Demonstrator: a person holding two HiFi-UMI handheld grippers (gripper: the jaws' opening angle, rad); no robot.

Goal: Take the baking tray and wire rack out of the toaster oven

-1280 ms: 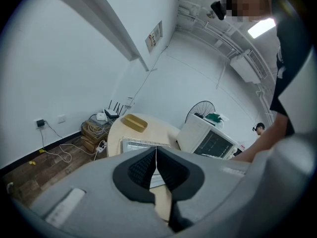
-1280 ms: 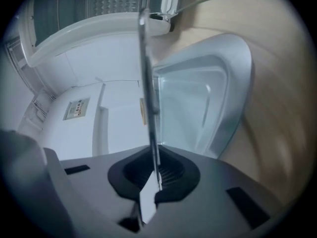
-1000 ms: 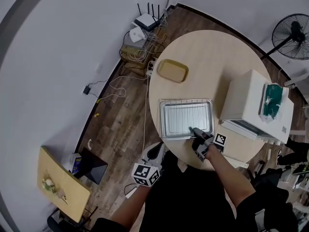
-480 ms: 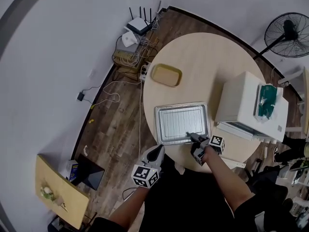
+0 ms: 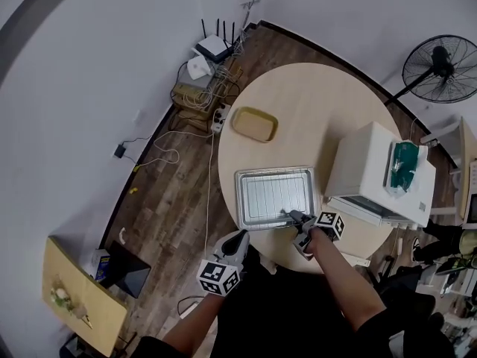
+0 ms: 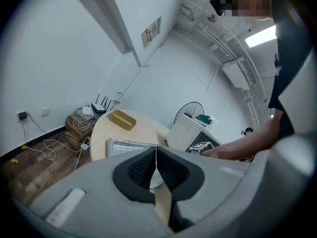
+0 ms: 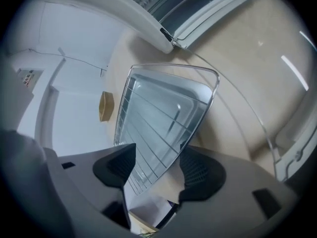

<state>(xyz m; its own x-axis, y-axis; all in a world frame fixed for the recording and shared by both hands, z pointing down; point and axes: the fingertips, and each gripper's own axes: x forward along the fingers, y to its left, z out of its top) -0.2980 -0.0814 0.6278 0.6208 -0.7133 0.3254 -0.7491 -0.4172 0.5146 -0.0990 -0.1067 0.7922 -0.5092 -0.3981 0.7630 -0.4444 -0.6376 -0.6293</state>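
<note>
One wire rack (image 5: 262, 191) is lying inside the baking tray (image 5: 240, 200) on the round table (image 5: 313, 103), beside the toaster oven (image 5: 365, 166). We are opening our right gripper (image 5: 290, 217) with the tray's near rim sitting loose between its jaws, and we are holding our left gripper (image 5: 239, 237) clenched on nothing, off the table.

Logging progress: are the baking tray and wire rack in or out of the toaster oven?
Out. The baking tray, with the wire rack on it, sits on the round table beside the toaster oven.
</note>
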